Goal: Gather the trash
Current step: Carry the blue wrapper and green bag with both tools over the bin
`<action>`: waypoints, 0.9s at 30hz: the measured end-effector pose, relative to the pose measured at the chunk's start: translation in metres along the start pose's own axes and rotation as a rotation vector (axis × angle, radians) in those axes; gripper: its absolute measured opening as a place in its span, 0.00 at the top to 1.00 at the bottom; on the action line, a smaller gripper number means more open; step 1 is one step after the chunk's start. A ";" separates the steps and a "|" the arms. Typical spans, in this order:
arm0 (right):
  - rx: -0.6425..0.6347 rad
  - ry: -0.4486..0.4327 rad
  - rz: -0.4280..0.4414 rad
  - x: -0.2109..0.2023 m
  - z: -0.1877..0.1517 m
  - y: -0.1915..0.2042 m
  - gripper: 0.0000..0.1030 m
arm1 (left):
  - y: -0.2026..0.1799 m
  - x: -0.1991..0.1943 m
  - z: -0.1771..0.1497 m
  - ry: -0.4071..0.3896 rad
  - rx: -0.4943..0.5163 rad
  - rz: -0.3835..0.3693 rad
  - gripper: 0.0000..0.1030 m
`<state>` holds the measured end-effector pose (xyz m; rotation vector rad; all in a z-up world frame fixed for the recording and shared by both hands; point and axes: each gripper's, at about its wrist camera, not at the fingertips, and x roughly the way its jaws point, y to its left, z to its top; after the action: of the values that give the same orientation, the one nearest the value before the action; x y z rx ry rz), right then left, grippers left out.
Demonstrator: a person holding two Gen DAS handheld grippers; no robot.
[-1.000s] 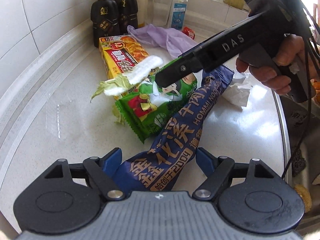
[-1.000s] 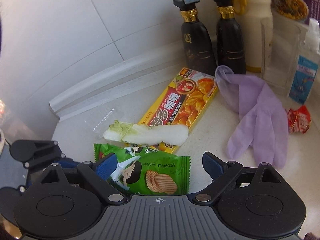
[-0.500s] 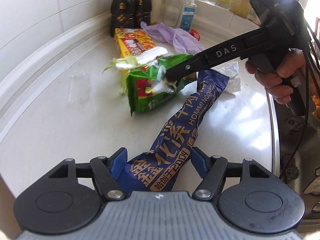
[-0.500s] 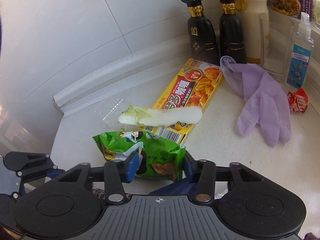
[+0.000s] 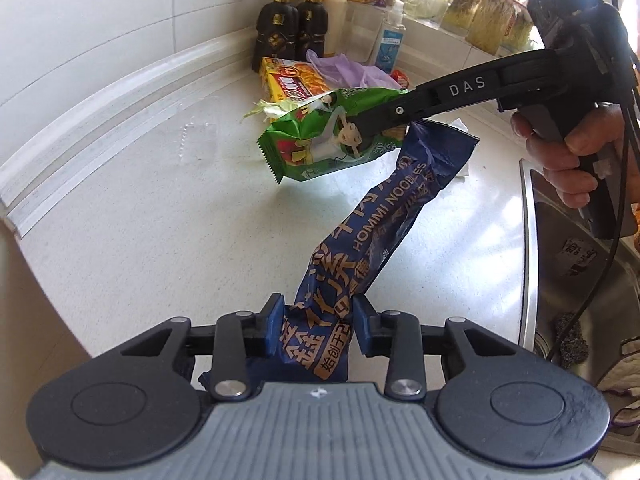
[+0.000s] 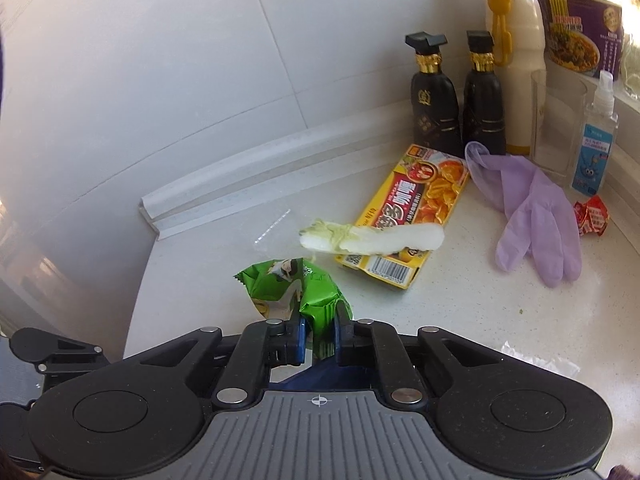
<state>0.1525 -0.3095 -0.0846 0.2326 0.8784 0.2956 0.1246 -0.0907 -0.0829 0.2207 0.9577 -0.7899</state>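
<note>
My left gripper is shut on a blue noodle wrapper and holds it lifted above the white counter. My right gripper is shut on a green chip bag, also lifted; in the left wrist view it holds the bag over the counter. Left on the counter are a yellow box with a cabbage piece across it, a purple glove, a red wrapper and a white tissue.
Two dark bottles, a cream bottle, a clear cup and a sanitizer bottle stand along the tiled back wall. A metal sink lies at the counter's right edge. A clear plastic scrap lies by the cabbage.
Both grippers closed on their wrappers and lifted them: the right took the green bag off the counter, the left raised and pulled back with the blue wrapper. The cabbage piece stayed on the box.
</note>
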 end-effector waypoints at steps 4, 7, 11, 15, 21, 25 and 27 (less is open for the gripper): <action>-0.002 -0.028 -0.001 -0.008 0.002 0.010 0.89 | 0.004 -0.010 -0.005 -0.017 -0.027 0.007 0.72; -0.013 -0.048 0.000 -0.014 0.004 0.020 0.89 | 0.007 -0.022 -0.011 -0.038 -0.038 0.016 0.72; -0.021 -0.069 -0.005 -0.020 0.008 0.030 0.89 | 0.012 -0.036 -0.018 -0.060 -0.060 0.028 0.72; -0.028 -0.087 -0.015 -0.023 0.012 0.038 0.89 | 0.018 -0.050 -0.027 -0.078 -0.090 0.054 0.74; -0.038 -0.104 -0.030 -0.026 0.017 0.046 0.89 | 0.035 -0.066 -0.037 -0.104 -0.194 0.090 0.74; -0.039 -0.115 -0.030 -0.030 0.018 0.049 0.89 | 0.045 -0.073 -0.042 -0.100 -0.250 0.132 0.75; -0.044 -0.117 -0.031 -0.031 0.018 0.051 0.89 | 0.050 -0.075 -0.044 -0.101 -0.274 0.150 0.75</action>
<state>0.1391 -0.2737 -0.0349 0.1928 0.7589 0.2696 0.1059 0.0043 -0.0559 0.0134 0.9314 -0.5207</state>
